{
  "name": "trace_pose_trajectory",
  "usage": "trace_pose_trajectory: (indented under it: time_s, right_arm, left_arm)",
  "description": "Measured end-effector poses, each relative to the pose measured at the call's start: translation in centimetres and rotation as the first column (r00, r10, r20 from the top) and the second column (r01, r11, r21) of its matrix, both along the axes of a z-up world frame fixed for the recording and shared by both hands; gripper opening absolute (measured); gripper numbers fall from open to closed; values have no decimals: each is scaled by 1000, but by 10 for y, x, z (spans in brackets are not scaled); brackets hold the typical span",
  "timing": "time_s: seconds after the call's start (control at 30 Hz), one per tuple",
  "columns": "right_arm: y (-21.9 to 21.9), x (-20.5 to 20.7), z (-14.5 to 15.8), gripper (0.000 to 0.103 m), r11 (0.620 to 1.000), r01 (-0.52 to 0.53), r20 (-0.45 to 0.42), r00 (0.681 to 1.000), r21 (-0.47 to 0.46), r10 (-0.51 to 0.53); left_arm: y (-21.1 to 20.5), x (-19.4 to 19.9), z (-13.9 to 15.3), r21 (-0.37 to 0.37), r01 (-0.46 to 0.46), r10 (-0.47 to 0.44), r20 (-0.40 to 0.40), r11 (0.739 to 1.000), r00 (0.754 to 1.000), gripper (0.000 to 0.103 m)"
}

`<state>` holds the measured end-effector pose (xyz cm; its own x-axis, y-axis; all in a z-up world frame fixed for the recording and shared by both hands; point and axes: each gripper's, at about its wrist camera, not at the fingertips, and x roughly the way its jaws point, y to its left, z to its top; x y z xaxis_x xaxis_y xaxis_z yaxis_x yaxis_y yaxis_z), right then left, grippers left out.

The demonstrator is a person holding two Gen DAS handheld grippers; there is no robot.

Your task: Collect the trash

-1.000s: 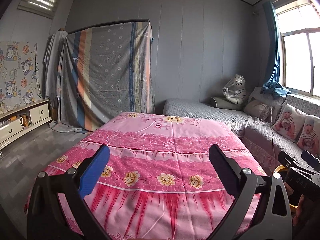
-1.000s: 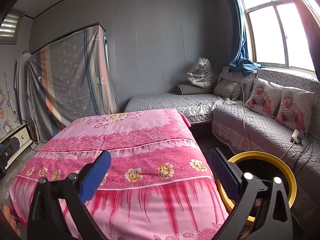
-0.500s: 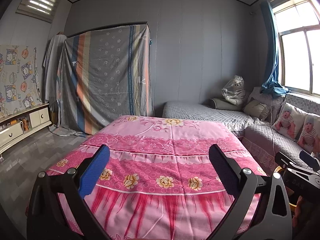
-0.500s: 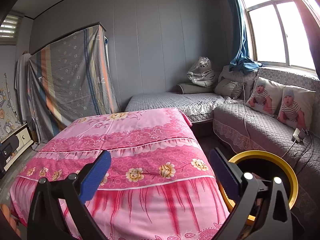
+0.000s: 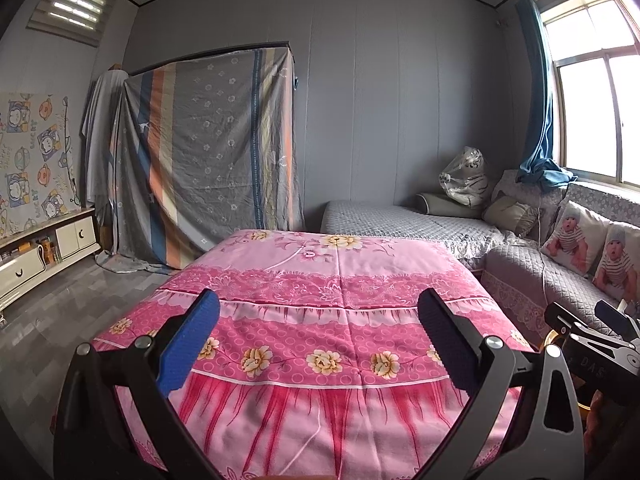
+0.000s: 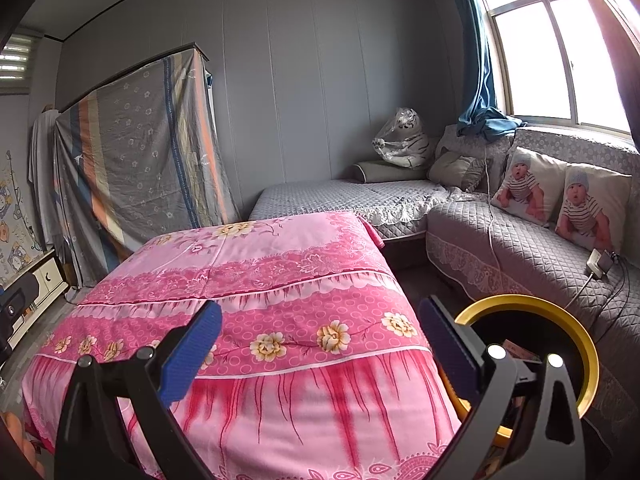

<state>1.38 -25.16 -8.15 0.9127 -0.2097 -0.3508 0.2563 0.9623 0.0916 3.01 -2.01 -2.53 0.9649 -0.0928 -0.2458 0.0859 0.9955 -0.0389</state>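
Left wrist view: the left tool point(image 5: 318, 334) is spread wide and empty over the near edge of the pink-covered desk point(image 5: 340, 272). The right tool point(image 5: 592, 336) is cut off at the frame edge, hiding most of the bin.

Right wrist view: the right tool point(image 6: 320, 346) is spread, empty; the yellow-rimmed trash bin point(image 6: 560, 312) stands off the desk's near right corner, partly hidden behind the tool's right finger, contents unclear.

From my left wrist camera, the letters "DAS" read on the black body of the right tongs point(image 5: 604, 322); the wall poster's point(image 5: 30, 160) lettering stays illegible.
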Motion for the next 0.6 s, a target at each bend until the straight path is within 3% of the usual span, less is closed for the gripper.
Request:
trace_pose_trajectory:
  time_s: [0.6]
  right_arm:
    - [-3,1,-5,95,1000,-5,-19,1000,16,6]
  left_arm:
    - [-1,0,-4,3,7,-7,0,1000,1000,95]
